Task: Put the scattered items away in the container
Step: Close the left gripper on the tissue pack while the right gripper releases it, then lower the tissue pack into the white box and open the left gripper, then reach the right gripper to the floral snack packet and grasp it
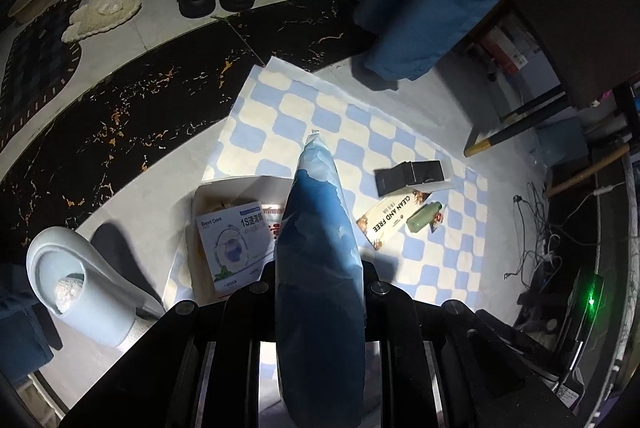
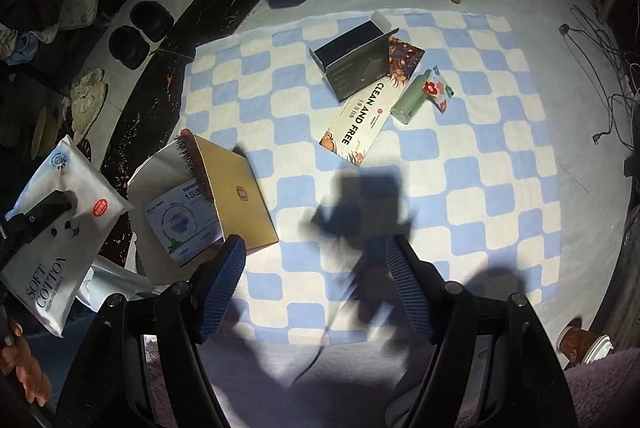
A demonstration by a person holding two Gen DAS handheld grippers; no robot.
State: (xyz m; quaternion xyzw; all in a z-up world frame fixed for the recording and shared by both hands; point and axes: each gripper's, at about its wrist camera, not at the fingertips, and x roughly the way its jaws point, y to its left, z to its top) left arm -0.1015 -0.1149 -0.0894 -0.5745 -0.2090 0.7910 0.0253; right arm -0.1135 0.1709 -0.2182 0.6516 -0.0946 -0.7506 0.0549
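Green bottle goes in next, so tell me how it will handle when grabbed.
The green bottle lies on its side on the checked cloth, so a nudge may roll it. Its smooth round body could slip between pads. It looks small, probably light.

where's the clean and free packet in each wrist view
Left wrist: the CLEAN AND FREE packet lies right of centre on the checked cloth, just right of the held pack.
Right wrist: the packet lies above centre, angled, below the open black box.
Shared landmark: the green bottle lies along the packet's right side in both.
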